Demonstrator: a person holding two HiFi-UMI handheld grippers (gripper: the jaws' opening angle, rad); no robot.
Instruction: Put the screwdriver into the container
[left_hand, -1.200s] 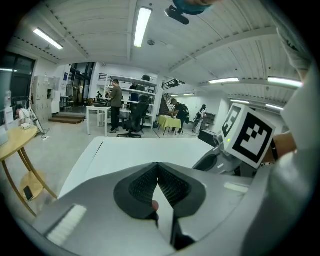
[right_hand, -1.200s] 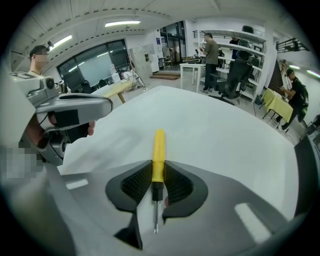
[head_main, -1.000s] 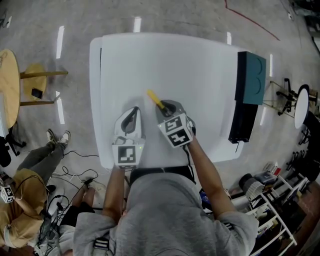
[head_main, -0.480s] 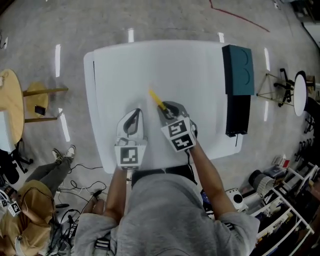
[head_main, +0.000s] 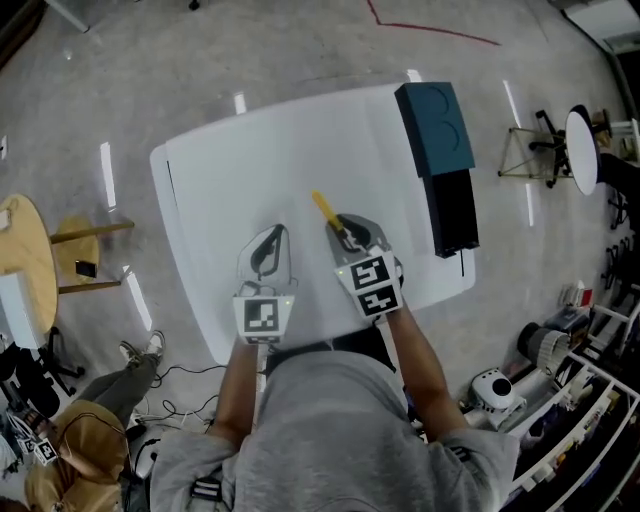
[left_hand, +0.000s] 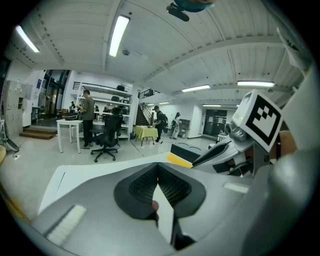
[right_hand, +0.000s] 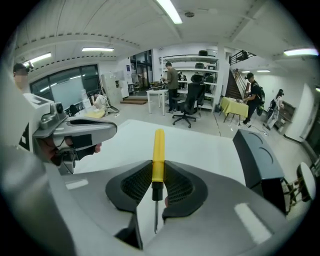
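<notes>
grey polished concrete floor lies all round a white rectangular desk. its top is bare apart from one long dark block along the right edge: a teal box-shaped container at the far right corner, with a black section just nearer along that edge. the gripper views show a bright workshop beyond, with shelving, white tables, black office chairs and several people standing well away. another person is down on the floor off the desk's near left corner.

the step in hand, as i judge it, is the carry. the right hand-held gripper is closed on the yellow-handled screwdriver. its ribbed pads pinch the lower end of the handle, which points away, while the thin metal shaft points back toward the holder. it is over the middle of the desk, toward the near edge and well apart from the container. the left hand-held gripper has its jaws together with nothing between them and sits just beside the right one.

the next move calls for swinging the right hand-held gripper toward the far right corner and lining the tool up over the container's opening before letting go. the teal top shows two round outlines, but i cannot tell whether they are open holes.
</notes>
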